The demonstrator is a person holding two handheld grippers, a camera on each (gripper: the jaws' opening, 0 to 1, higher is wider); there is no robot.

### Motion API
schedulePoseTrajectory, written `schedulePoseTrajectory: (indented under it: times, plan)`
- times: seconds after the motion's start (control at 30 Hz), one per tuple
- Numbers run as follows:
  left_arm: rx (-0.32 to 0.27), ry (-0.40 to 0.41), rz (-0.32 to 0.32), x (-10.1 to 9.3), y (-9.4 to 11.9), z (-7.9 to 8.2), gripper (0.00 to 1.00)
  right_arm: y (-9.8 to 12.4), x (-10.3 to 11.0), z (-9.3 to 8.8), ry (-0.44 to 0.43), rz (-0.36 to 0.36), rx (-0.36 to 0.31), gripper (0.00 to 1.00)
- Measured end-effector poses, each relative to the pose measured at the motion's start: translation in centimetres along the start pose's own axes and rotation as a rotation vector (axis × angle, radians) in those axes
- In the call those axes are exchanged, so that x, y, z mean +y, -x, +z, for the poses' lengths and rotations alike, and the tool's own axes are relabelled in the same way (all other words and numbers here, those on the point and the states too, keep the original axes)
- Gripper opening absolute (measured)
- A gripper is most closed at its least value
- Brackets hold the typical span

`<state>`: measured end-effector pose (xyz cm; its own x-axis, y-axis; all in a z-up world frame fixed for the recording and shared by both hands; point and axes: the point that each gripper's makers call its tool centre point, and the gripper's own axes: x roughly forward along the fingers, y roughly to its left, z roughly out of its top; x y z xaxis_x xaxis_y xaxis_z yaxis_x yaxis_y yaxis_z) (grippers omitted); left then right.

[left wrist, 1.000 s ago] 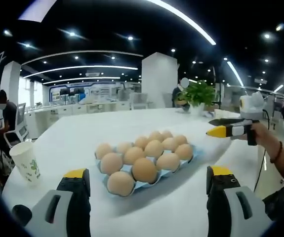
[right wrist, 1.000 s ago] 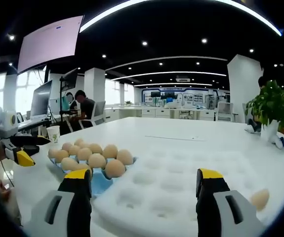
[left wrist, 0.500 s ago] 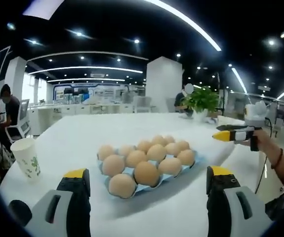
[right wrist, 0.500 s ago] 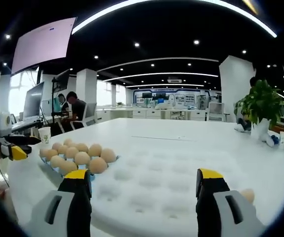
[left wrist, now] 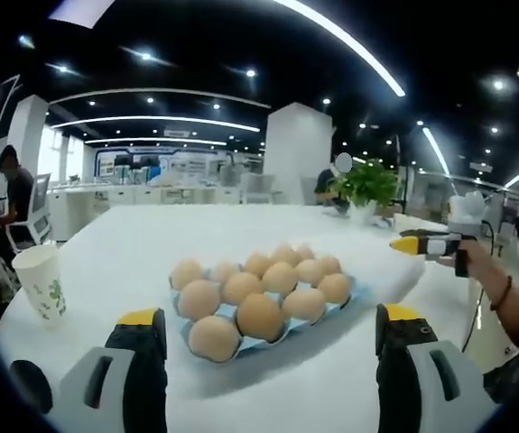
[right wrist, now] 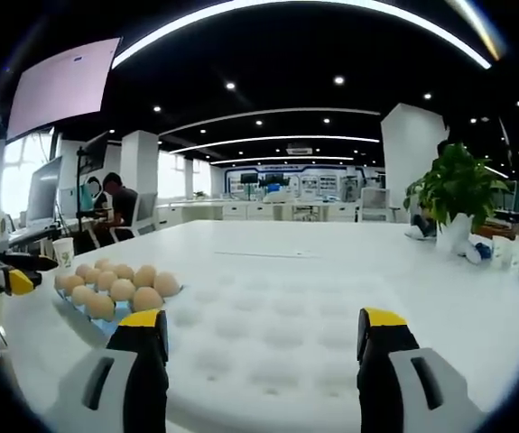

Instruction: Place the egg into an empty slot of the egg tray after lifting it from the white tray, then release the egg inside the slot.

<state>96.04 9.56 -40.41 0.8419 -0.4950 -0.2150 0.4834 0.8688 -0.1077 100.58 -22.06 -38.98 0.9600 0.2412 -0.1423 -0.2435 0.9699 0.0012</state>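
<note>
my right gripper (right wrist: 254, 361), jaws apart and empty, has swung left; the loose egg has slid out past its right jaw. blue egg tray (right wrist: 106, 311) sits far left. need to swing back.

left gripper (left wrist: 264, 370) open, idle.

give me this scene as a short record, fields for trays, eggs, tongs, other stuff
egg tray: blue, on the white table, packed with brown eggs
white tray: dimpled slots, right of the egg tray in the right gripper view
left tongs: open, holding nothing, facing the egg tray
right tongs: open, holding nothing, over the white tray
other: paper cup, potted plant
</note>
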Motion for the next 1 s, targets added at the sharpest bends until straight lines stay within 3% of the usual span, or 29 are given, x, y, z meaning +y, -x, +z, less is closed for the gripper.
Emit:
schedulePoseTrajectory:
  times: [0.07,0.17,0.3,0.5,0.63,1.0]
  plan:
    - [-0.004,-0.003,-0.007,-0.2,0.0,0.0,0.97,0.0,-0.6,0.0,-0.003,-0.010,0.000,0.90]
    - [-0.059,-0.003,-0.009,-0.5,0.1,0.8,0.98,0.1,-1.2,0.0,-0.005,-0.021,0.000,0.89]
    - [-0.043,-0.076,0.019,-0.1,-0.1,0.6,0.98,0.3,-2.4,-0.2,-0.023,-0.039,0.001,0.88]
    - [-0.034,-0.011,-0.005,-0.3,-0.1,0.5,0.96,0.4,-4.1,-0.4,-0.024,-0.068,0.005,0.87]
    - [-0.036,-0.016,0.010,0.0,-0.2,0.6,0.92,0.5,-5.3,-0.4,-0.028,-0.089,0.005,0.86]
    - [-0.046,-0.027,-0.024,-1.2,-0.8,0.9,0.99,0.8,-8.3,-1.3,-0.047,-0.133,0.010,0.84]
